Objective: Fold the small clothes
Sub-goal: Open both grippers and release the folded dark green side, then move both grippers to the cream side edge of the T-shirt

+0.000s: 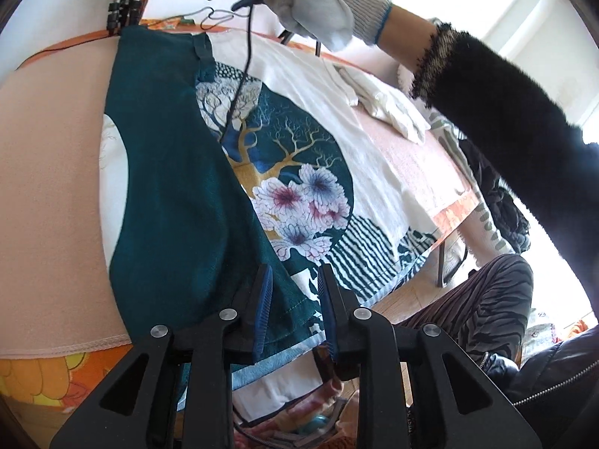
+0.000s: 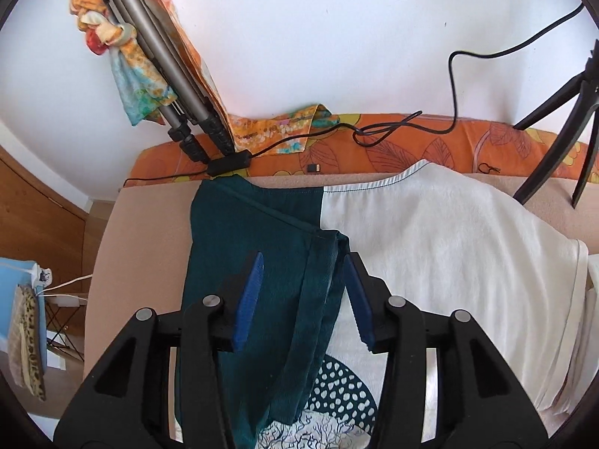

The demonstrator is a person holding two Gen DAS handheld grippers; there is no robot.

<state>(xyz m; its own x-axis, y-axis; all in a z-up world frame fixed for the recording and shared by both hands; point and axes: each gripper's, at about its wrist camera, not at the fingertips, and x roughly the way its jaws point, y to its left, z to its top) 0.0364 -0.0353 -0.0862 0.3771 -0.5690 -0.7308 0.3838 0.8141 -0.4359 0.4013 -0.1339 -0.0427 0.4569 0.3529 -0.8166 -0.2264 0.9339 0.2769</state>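
A white garment with a round tree-and-flower print lies flat on the pink board. Its dark teal side is folded over the white part. My left gripper is open over the teal hem at the near edge, and cloth lies between its blue pads. My right gripper is open at the far end, straddling the folded teal edge by the neckline. In the left wrist view the gloved right hand holds the other gripper up at the top.
Tripod legs and a black cable lie along the orange floral cover at the back. A second black tripod stands at the right. White gloves lie on the board's right. The person's striped legs are beside the board.
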